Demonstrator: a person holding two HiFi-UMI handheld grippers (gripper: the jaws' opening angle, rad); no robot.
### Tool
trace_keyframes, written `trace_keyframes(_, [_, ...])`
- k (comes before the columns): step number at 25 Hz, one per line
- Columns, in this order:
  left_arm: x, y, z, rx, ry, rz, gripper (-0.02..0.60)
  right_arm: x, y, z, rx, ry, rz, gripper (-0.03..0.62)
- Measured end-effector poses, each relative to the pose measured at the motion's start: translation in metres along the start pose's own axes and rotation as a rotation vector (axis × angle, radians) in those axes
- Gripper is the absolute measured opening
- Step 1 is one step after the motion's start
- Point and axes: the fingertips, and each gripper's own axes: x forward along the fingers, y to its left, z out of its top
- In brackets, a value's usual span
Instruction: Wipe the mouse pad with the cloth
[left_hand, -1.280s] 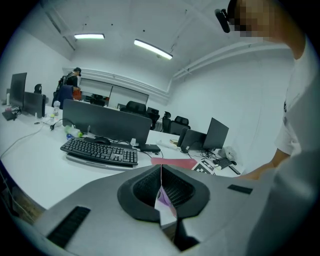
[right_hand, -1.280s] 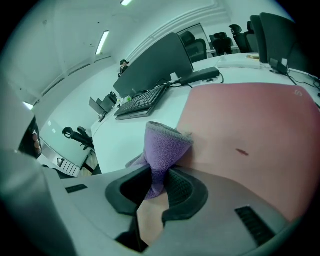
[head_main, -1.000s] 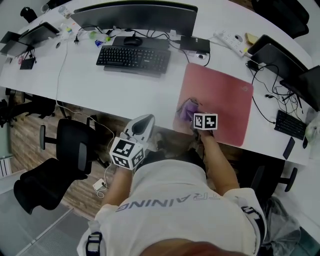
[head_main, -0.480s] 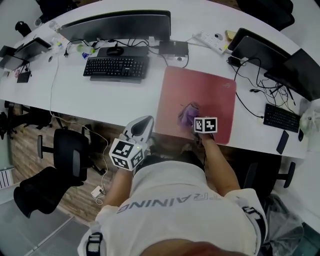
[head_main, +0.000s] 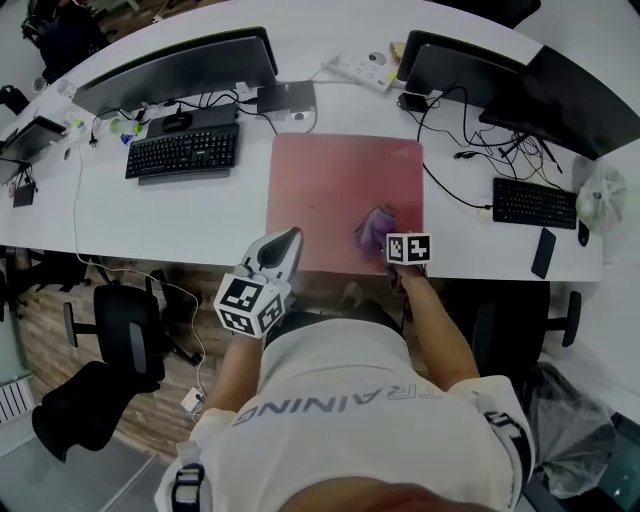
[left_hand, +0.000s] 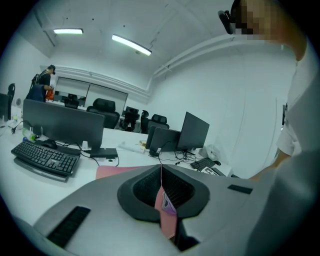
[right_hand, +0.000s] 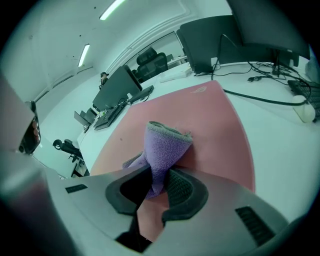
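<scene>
A large pink mouse pad (head_main: 330, 185) lies on the white desk (head_main: 160, 215). A purple cloth (head_main: 376, 226) rests on the pad's near right part, bunched up. My right gripper (head_main: 390, 236) is shut on the purple cloth (right_hand: 165, 147), which sticks out ahead of the jaws onto the mouse pad (right_hand: 210, 130). My left gripper (head_main: 283, 246) hovers at the desk's near edge, left of the cloth, jaws closed together and empty. The left gripper (left_hand: 161, 172) points over the mouse pad (left_hand: 117, 171).
Behind the pad stand monitors (head_main: 175, 70), a black keyboard (head_main: 183, 150) and a power strip (head_main: 365, 70). Cables (head_main: 480, 150), a second keyboard (head_main: 533, 203) and a phone (head_main: 544, 252) lie to the right. Office chairs (head_main: 110, 330) stand beside the desk's near edge.
The head view shifted, so the pad sits more central. My right gripper slid with the cloth from the pad's near left part across to its near right part. The left gripper stayed put.
</scene>
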Motion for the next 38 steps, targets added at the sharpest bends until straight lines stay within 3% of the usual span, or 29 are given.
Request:
trace_keyframes(13, [0.068, -0.072, 0.002, 0.03, -0.004, -0.125, 0.032, -0.069, -0.103, -0.018, 0.089, -0.058, -0.113, 0.092])
trace_keyframes(23, [0.08, -0.09, -0.005, 0.034, 0.041, -0.137, 0.032, -0.107, -0.16, -0.028, 0.18, -0.102, -0.2, 0.092])
trace_keyframes(27, [0.067, -0.083, -0.007, 0.041, 0.046, -0.132, 0.032, -0.122, -0.134, -0.011, 0.215, -0.191, -0.132, 0.092])
trace_keyframes(31, [0.05, -0.064, -0.008, 0.021, 0.04, -0.094, 0.032, -0.122, -0.078, 0.017, 0.17, -0.259, -0.033, 0.092])
trace_keyframes(38, [-0.026, -0.004, -0.014, -0.017, 0.013, 0.024, 0.032, -0.066, 0.069, 0.031, -0.007, -0.157, 0.197, 0.092])
